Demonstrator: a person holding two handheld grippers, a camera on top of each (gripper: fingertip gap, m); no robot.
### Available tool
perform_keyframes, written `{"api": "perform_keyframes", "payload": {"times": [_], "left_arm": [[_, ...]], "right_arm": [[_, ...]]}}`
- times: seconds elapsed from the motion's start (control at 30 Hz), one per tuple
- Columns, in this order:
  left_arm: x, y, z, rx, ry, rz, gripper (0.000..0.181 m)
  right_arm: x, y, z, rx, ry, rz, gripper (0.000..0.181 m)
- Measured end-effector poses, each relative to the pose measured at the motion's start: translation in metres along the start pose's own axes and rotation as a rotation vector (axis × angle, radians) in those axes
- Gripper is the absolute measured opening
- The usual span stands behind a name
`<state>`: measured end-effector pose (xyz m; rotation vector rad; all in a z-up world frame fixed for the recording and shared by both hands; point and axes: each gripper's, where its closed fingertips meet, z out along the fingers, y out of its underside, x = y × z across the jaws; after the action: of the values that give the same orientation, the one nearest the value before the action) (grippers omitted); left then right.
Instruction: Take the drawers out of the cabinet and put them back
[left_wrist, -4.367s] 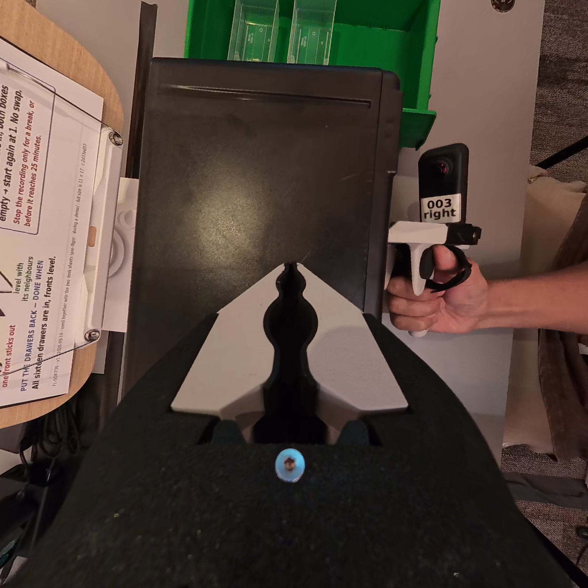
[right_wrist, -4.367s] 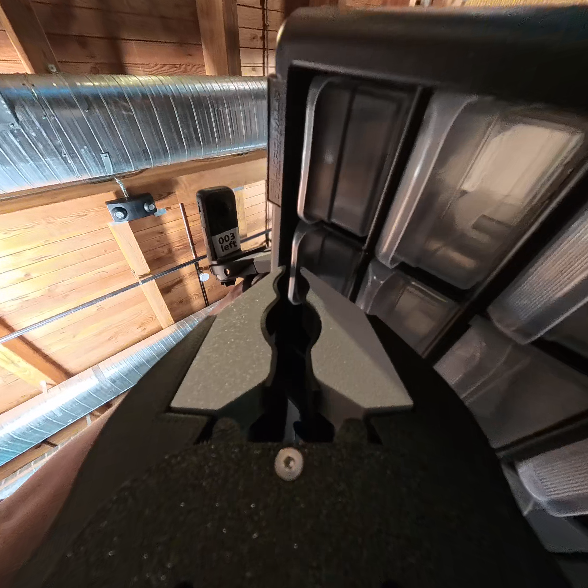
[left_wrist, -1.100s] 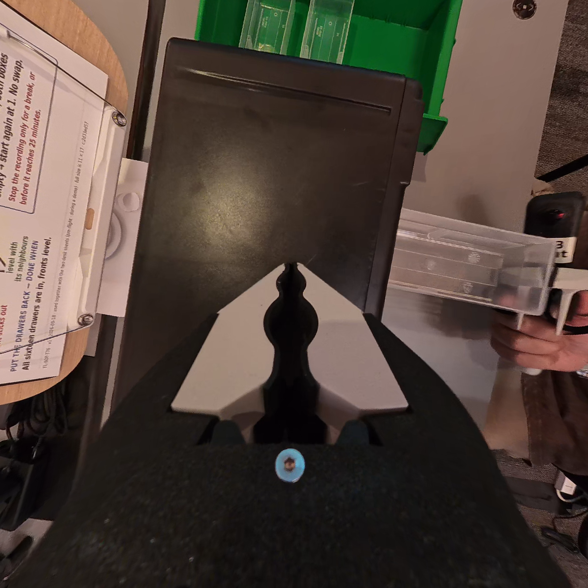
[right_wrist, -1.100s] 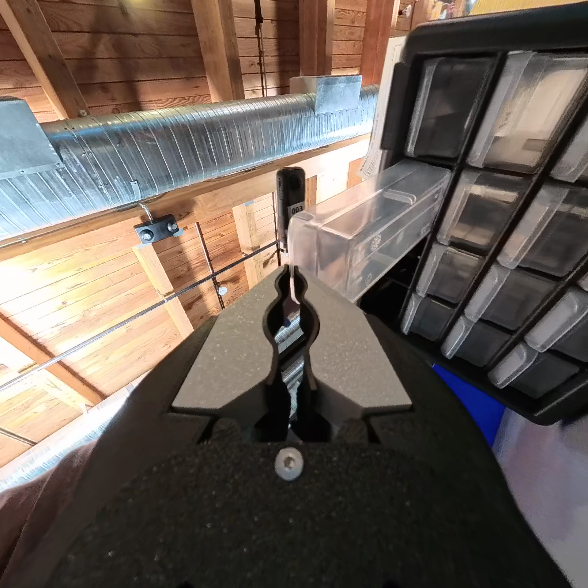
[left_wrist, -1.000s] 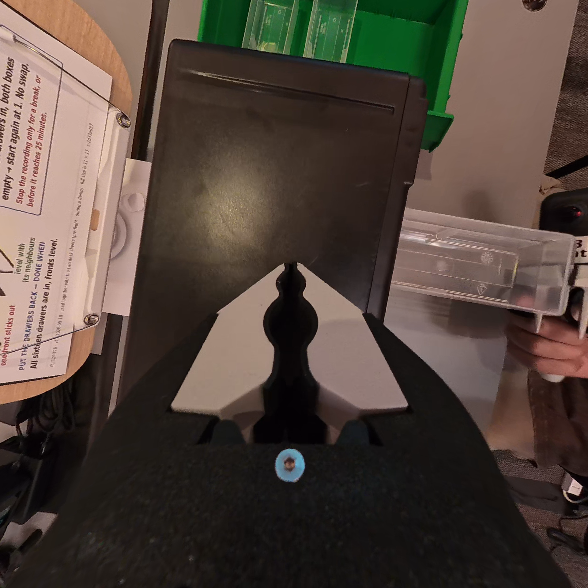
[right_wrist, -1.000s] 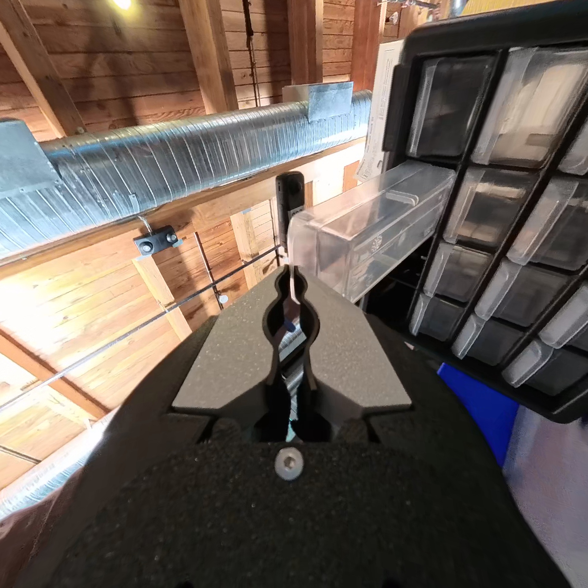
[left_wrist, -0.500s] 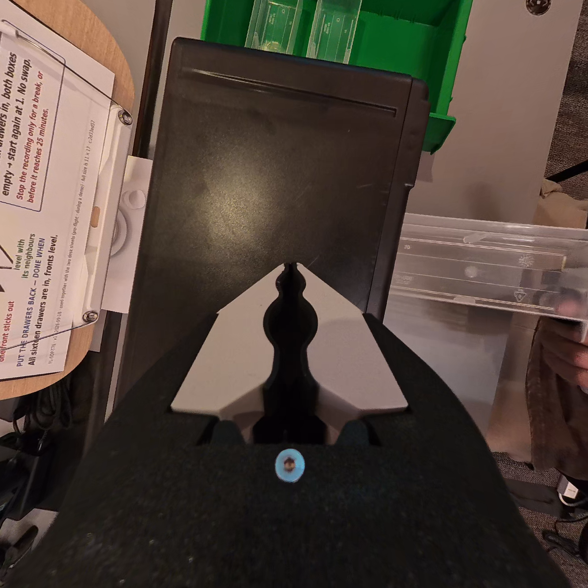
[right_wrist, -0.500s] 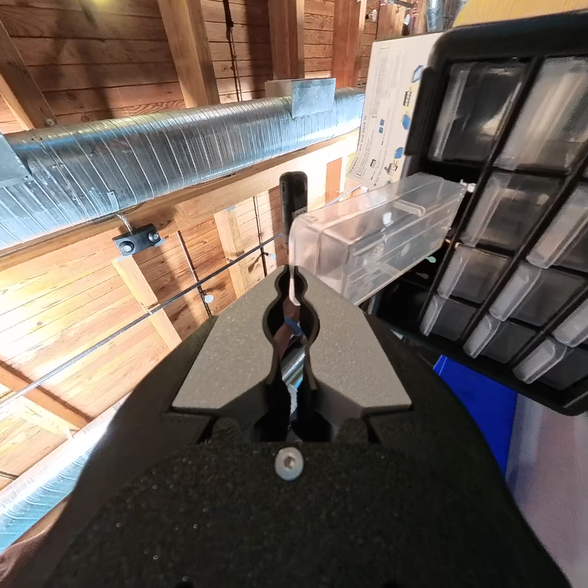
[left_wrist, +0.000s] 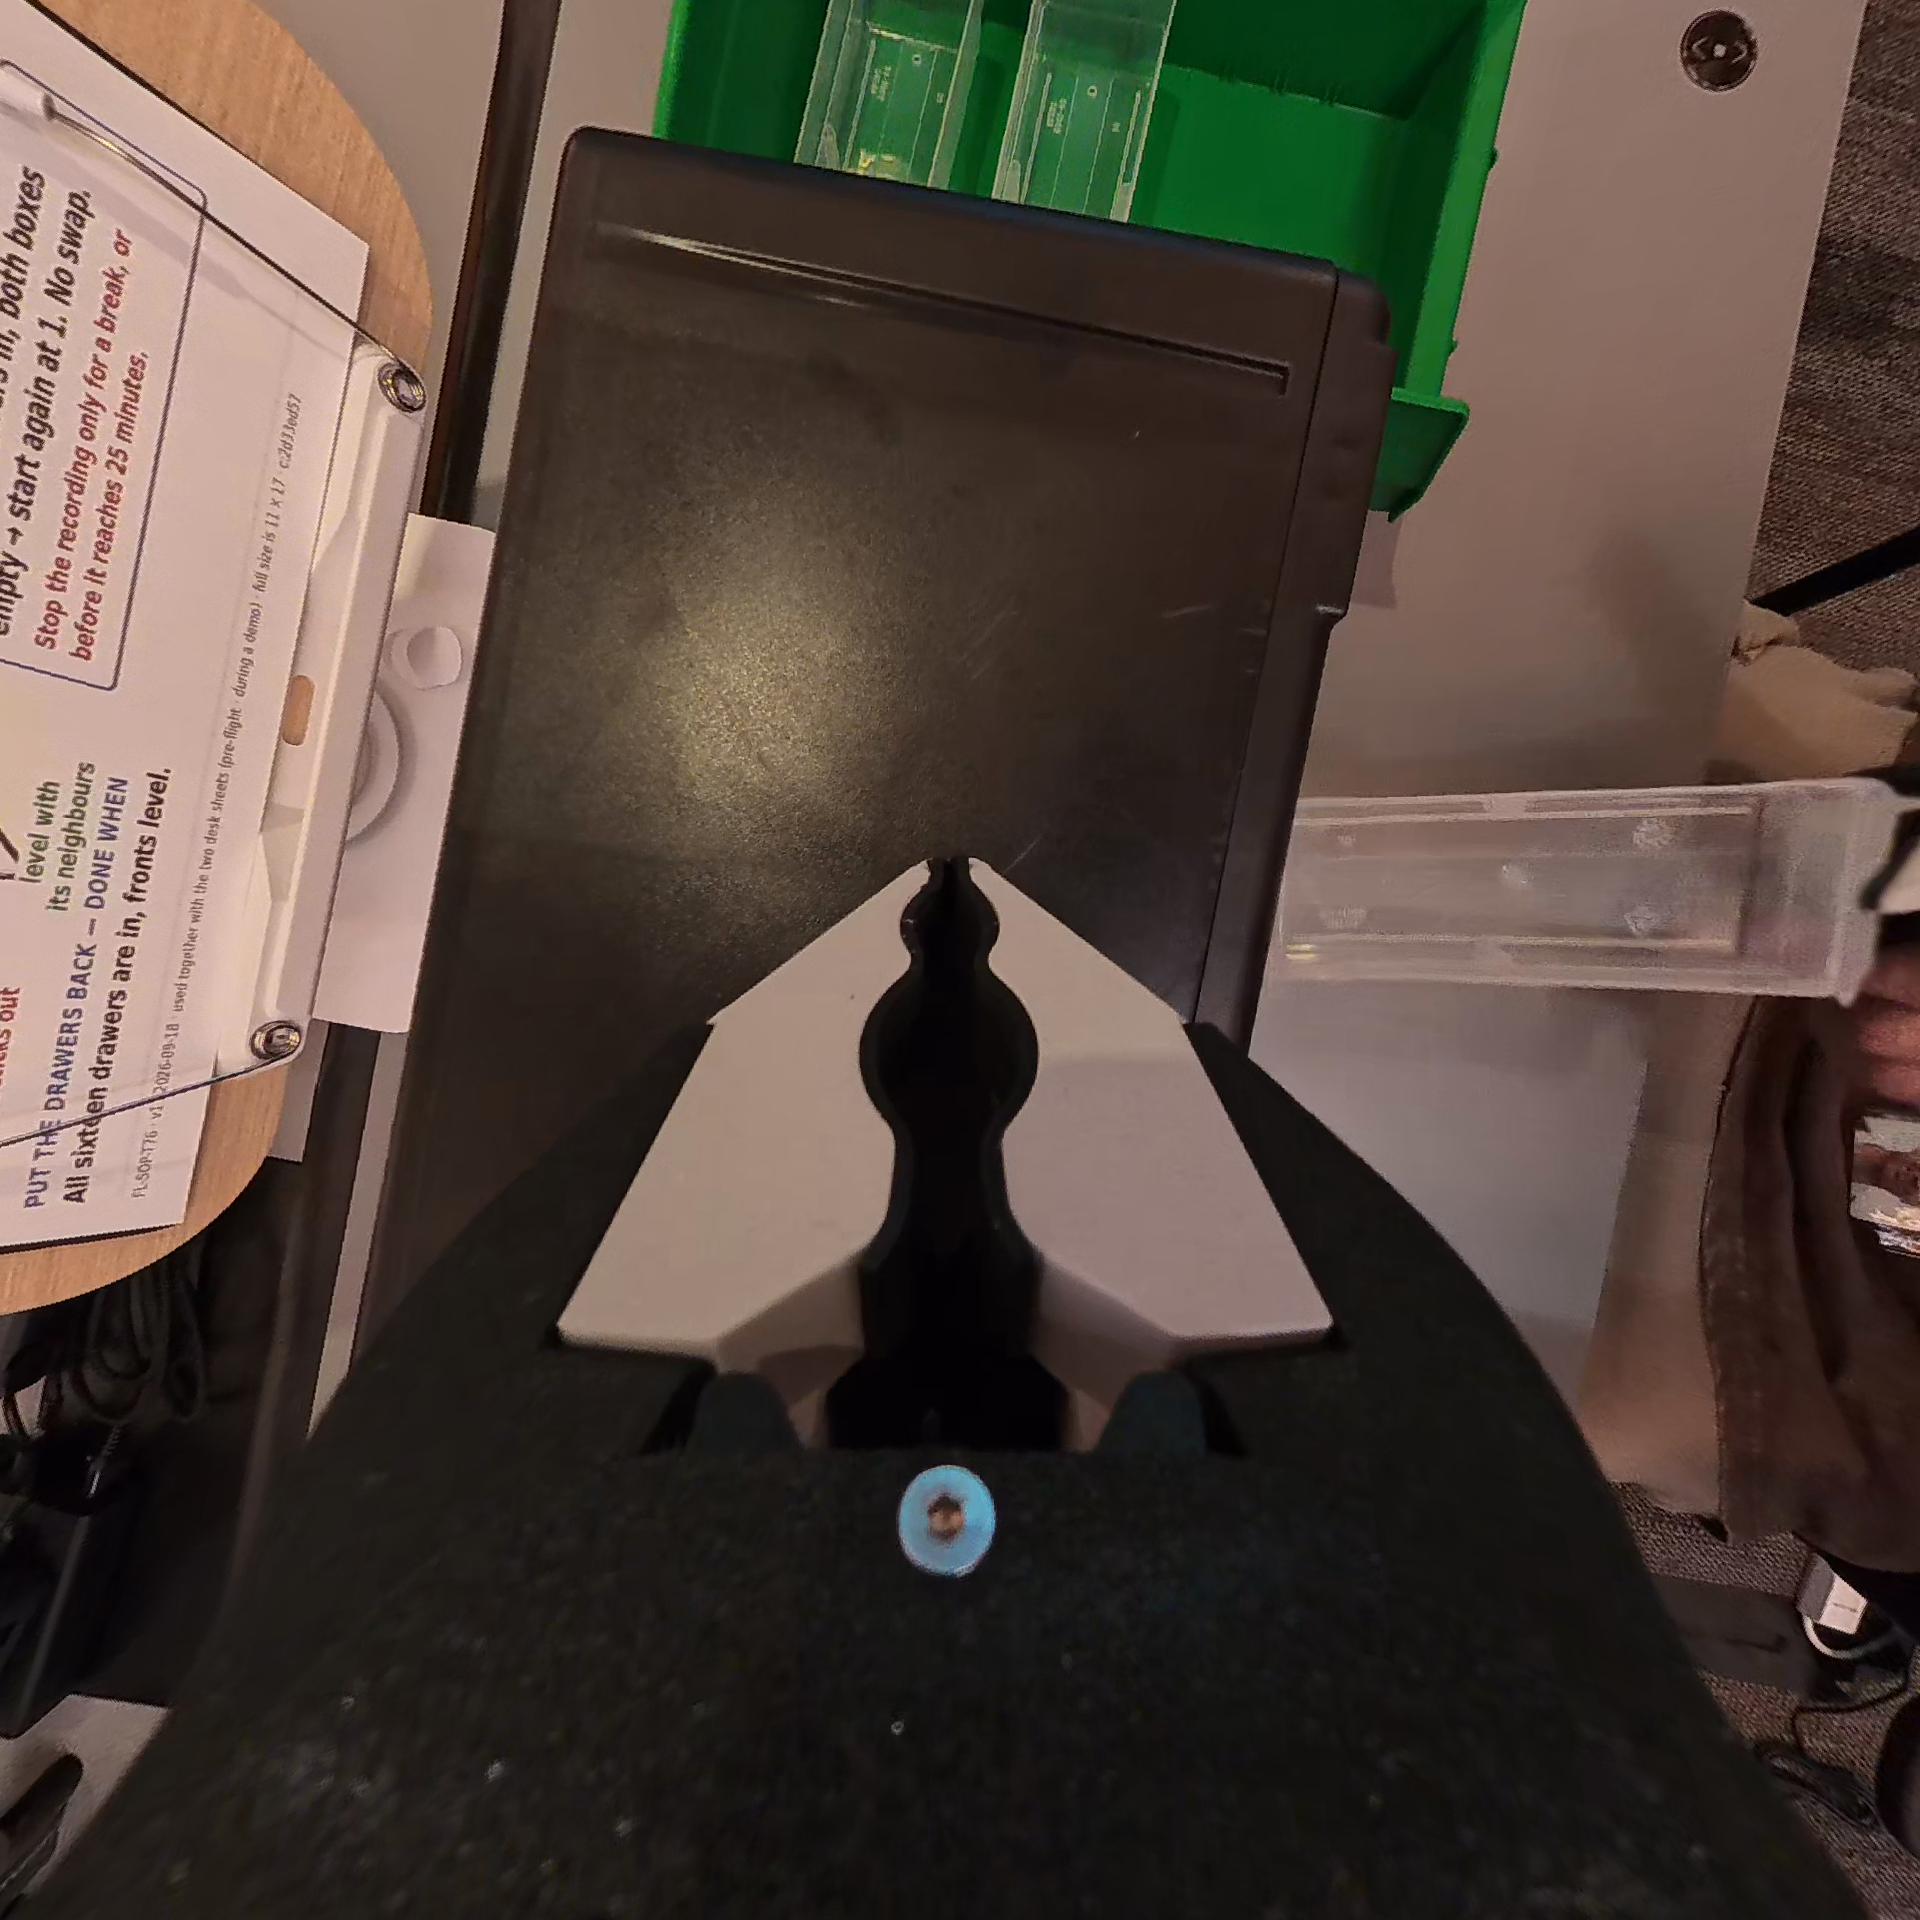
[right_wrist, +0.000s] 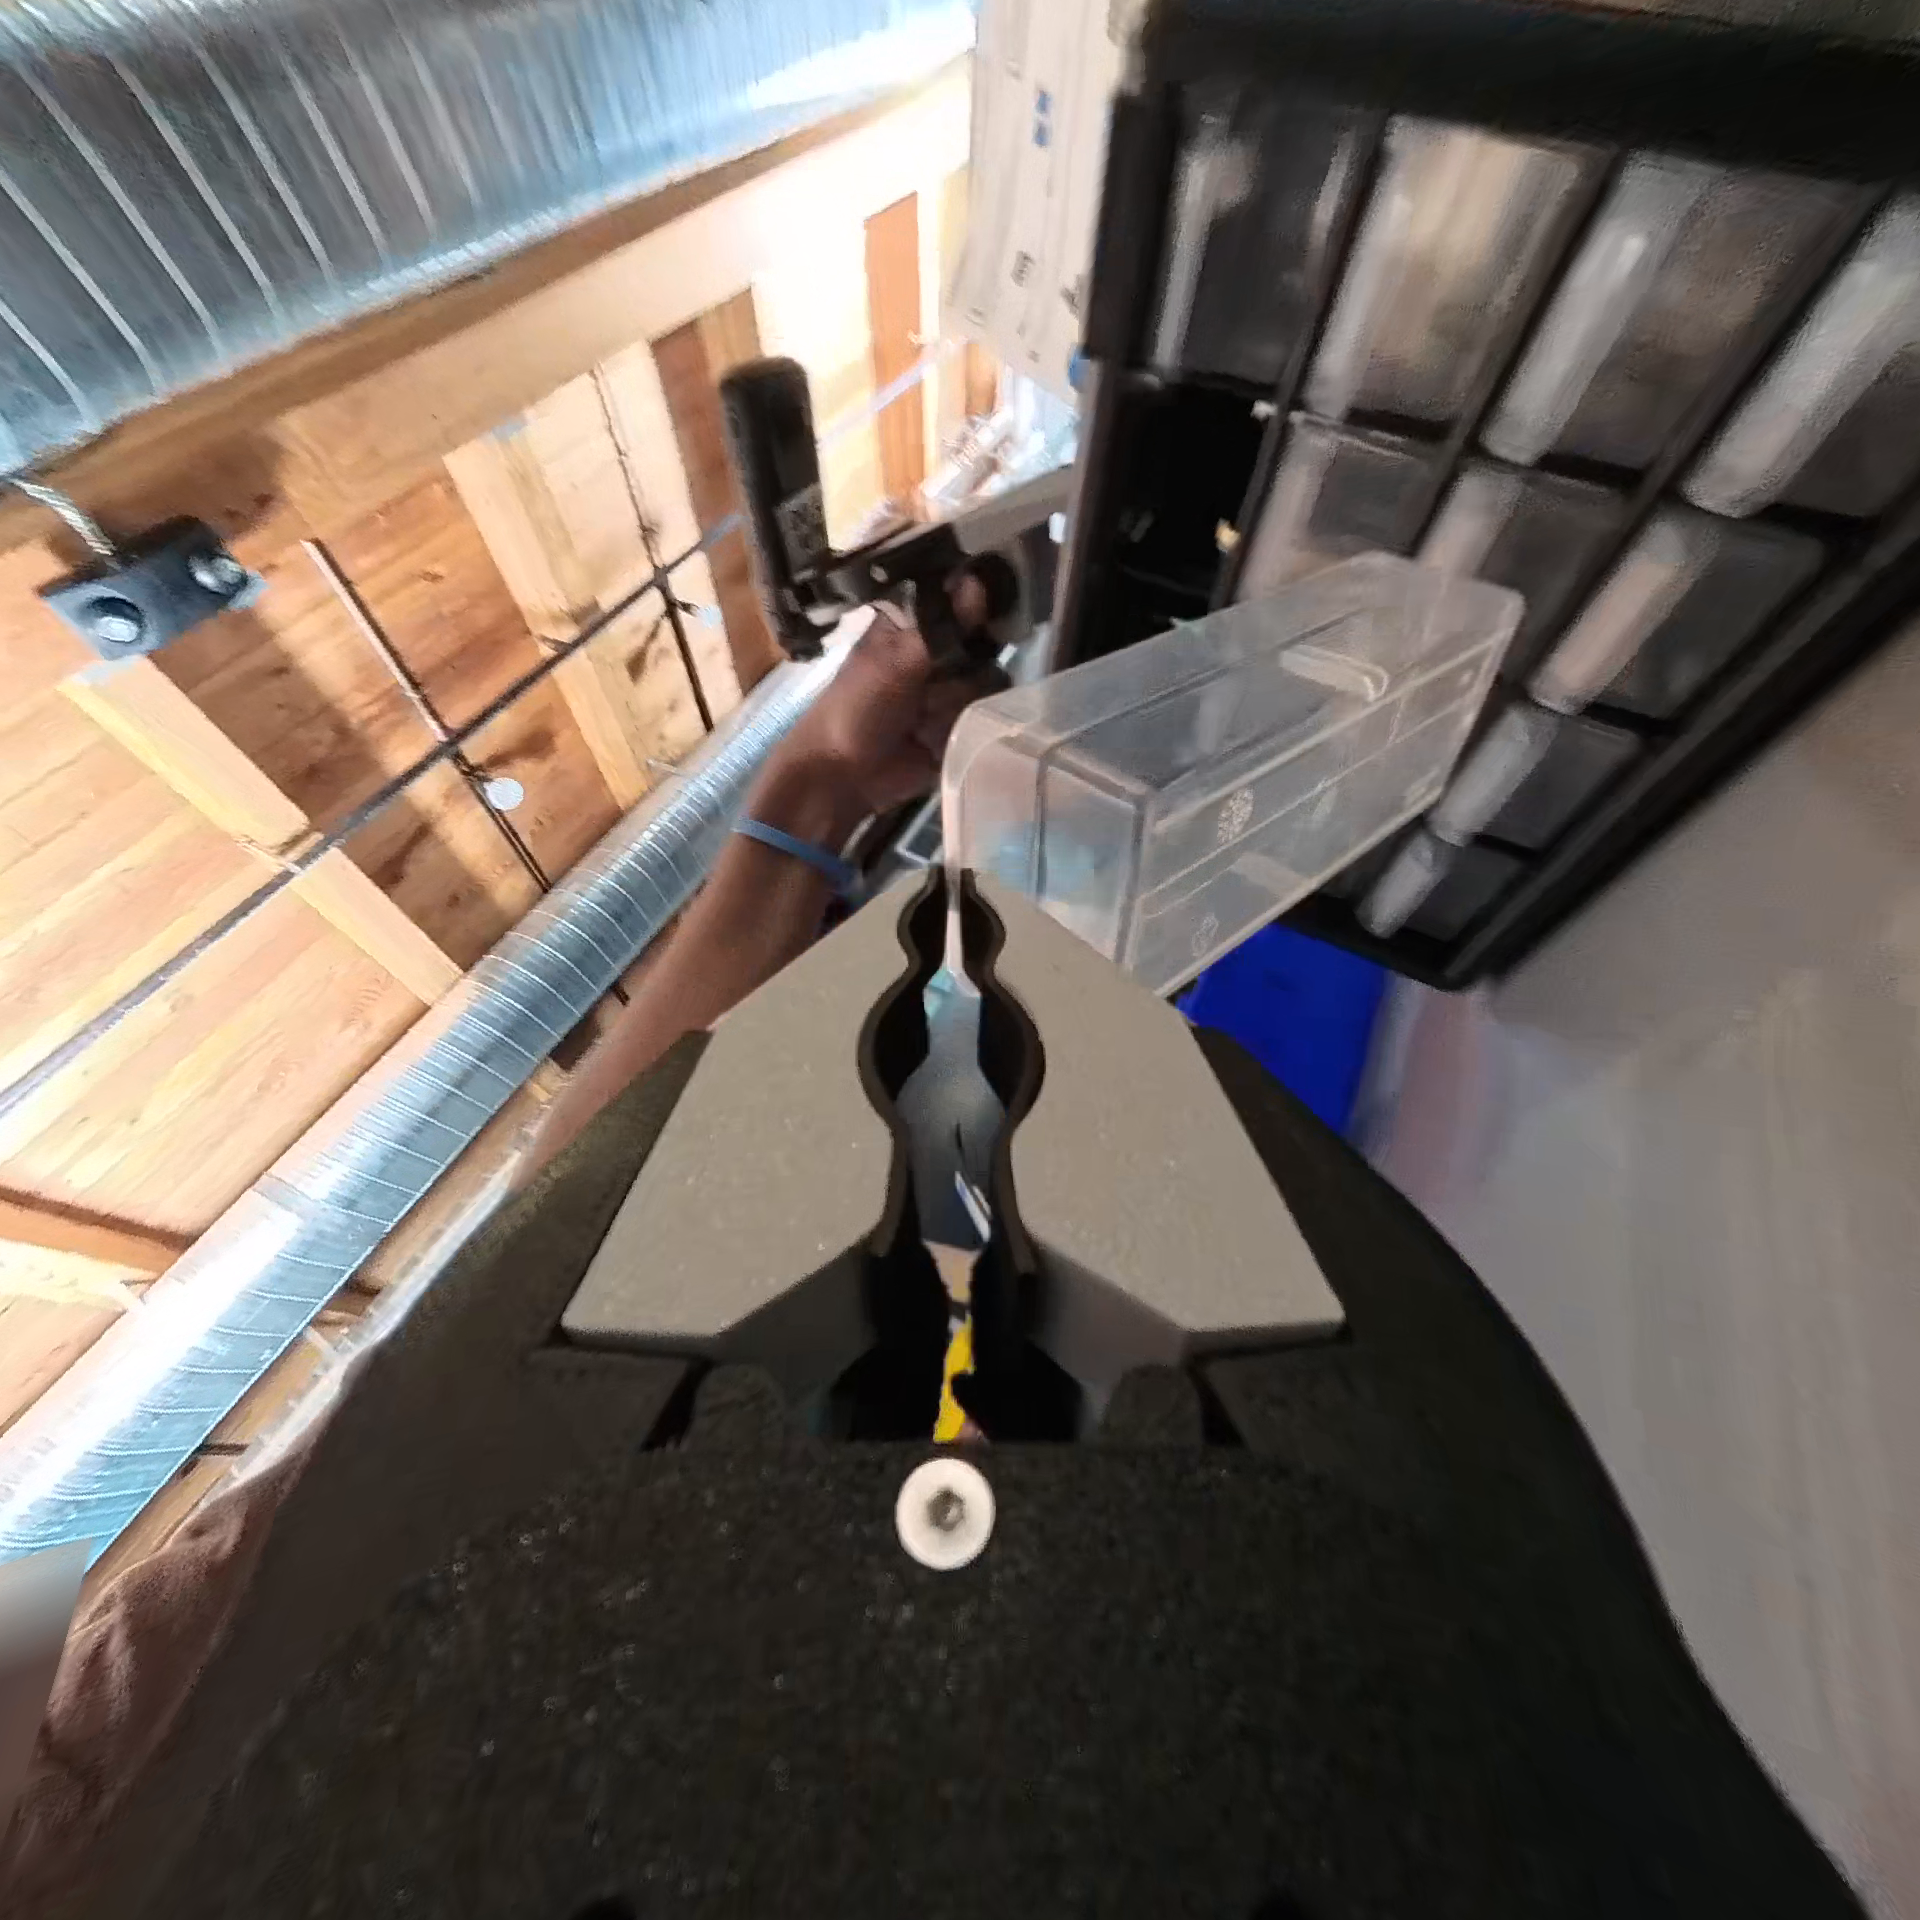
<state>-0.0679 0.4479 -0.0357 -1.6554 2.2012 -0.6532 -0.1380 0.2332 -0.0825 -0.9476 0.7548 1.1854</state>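
Right tongs (right_wrist: 954, 883) up close, pinched tight on the thin front lip of a clear plastic drawer (right_wrist: 1226, 769), and the drawer hangs fully clear of the cabinet (right_wrist: 1558, 416), tilted, its far end pointing back toward the cabinet face. Just behind it gapes a dark vacant slot (right_wrist: 1164, 499) in the left column, second row down; the neighbouring drawers around it sit in their bays, though motion blur smears their fronts. Open air lies to the left of the drawer, and the grey table (right_wrist: 1662, 1143) shows bare to the right below the cabinet. Farther off, a hand (right_wrist: 883, 707) grips the other tool, its fingers cut from sight by the cabinet's side. Over to the left tongs (left_wrist: 951, 868): tips drawn together with nothing between them, poised over the cabinet's black top panel (left_wrist: 883, 623); contact with it is impossible to judge. The drawer (left_wrist: 1558, 904) juts out on the right beyond the cabinet's front edge, its front end cut off at the frame border. Beyond the cabinet's far edge sits a green bin (left_wrist: 1299, 156) with two clear drawers (left_wrist: 987, 104) lying in it, their tops cropped. At left, a printed sheet in a clear holder (left_wrist: 125, 675) rests on a round wooden table (left_wrist: 343, 187), partly out of frame.
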Motion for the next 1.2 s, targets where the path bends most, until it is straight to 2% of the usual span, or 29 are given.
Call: {"api": "perform_keyframes", "payload": {"times": [0.2, 0.4, 0.57, 0.77, 0.97, 1.13, 1.2], "left_arm": [[0.000, 0.000, 0.000, 0.023, 0.013, -0.007, 0.000], [0.000, 0.000, 0.000, 0.020, 0.012, 0.002, 0.000], [0.000, 0.000, 0.000, 0.013, 0.010, 0.005, 0.000], [0.000, 0.000, 0.000, 0.011, 0.004, 0.009, 0.000], [0.000, 0.000, 0.000, 0.006, 0.002, 0.015, 0.000], [0.000, 0.000, 0.000, 0.006, 0.001, 0.016, 0.000], [0.000, 0.000, 0.000, 0.007, -0.002, 0.018, 0.000]], "right_arm": [[0.027, -0.016, -0.035, -0.034, 0.078, 0.040, 0.001], [0.045, -0.018, -0.074, -0.075, 0.119, 0.055, 0.001], [0.060, -0.021, -0.093, -0.114, 0.141, 0.064, 0.003], [0.071, -0.007, -0.105, -0.162, 0.264, 0.064, 0.006], [0.083, 0.001, -0.131, -0.214, 0.434, 0.043, 0.009], [0.084, 0.004, -0.143, -0.241, 0.471, 0.042, 0.012], [0.079, 0.011, -0.148, -0.294, 0.484, 0.019, 0.021]]}}
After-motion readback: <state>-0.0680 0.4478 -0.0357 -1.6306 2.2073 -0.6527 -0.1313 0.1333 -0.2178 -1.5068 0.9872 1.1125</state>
